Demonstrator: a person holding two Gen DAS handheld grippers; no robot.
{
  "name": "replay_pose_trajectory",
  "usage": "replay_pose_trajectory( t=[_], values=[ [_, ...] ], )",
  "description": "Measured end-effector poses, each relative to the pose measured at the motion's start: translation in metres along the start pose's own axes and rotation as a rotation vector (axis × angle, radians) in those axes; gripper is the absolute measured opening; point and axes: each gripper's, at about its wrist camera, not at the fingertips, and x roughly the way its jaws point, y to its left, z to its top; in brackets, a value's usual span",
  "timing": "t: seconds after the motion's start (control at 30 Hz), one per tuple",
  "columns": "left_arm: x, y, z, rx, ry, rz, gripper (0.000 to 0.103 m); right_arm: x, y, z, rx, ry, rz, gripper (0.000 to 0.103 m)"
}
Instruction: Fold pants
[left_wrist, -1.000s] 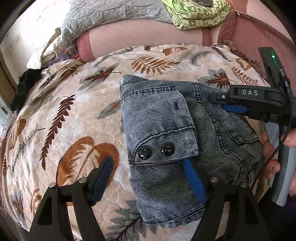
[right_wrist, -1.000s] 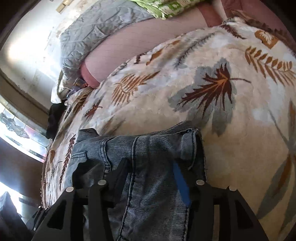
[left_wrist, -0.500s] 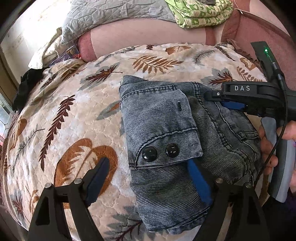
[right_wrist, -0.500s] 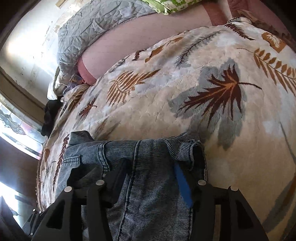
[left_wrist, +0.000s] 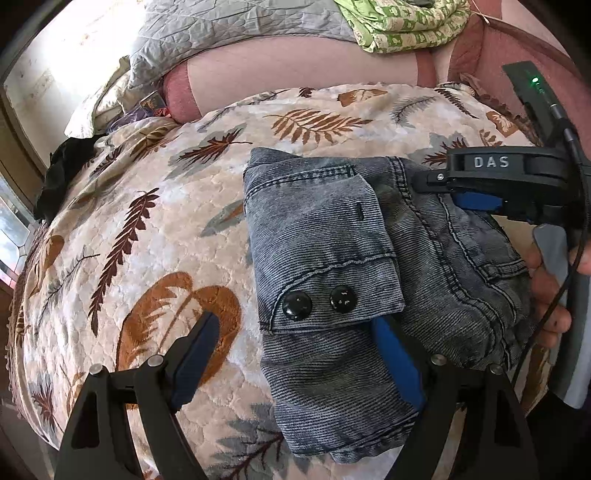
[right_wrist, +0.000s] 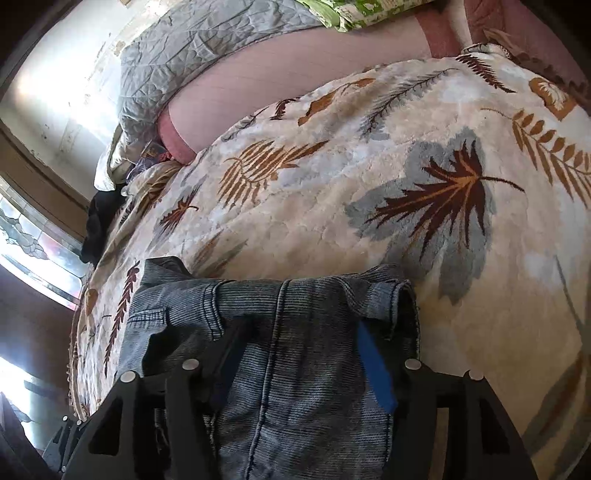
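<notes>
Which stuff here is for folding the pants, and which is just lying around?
For the job:
pants
left gripper
right gripper
leaf blanket, underneath

Lying around:
grey quilt
green cloth
black cloth

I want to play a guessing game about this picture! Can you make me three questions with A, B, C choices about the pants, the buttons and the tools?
1. Where do the pants lie?
A. on the leaf blanket
B. on the floor
C. on a chair

2. How many black buttons show on the flap?
A. one
B. two
C. five

3. How does the left tool stand?
A. shut tight on a sock
B. open, its fingers wide apart
C. out of sight

Answers:
1 A, the leaf pattern shows all round the folded denim.
2 B, two round black buttons sit side by side.
3 B, one finger is over the blanket, the other by the pants.
</notes>
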Motion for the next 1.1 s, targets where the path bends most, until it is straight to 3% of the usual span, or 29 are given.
replay_pose_trajectory(
  t=[0.6,1.1],
  values=[
    [-0.014,0.012,-0.001,-0.044,0.043,0.008,0.085,-0.041,-0.004,-0.003,-0.010,-0.051,-0.008,0.065],
    [-0.030,0.066,-0.016,-0.169,0.068,0.027,0.085,-0.078,-0.053,-0.015,0.148,-0.082,0.006,0.067]
  ],
)
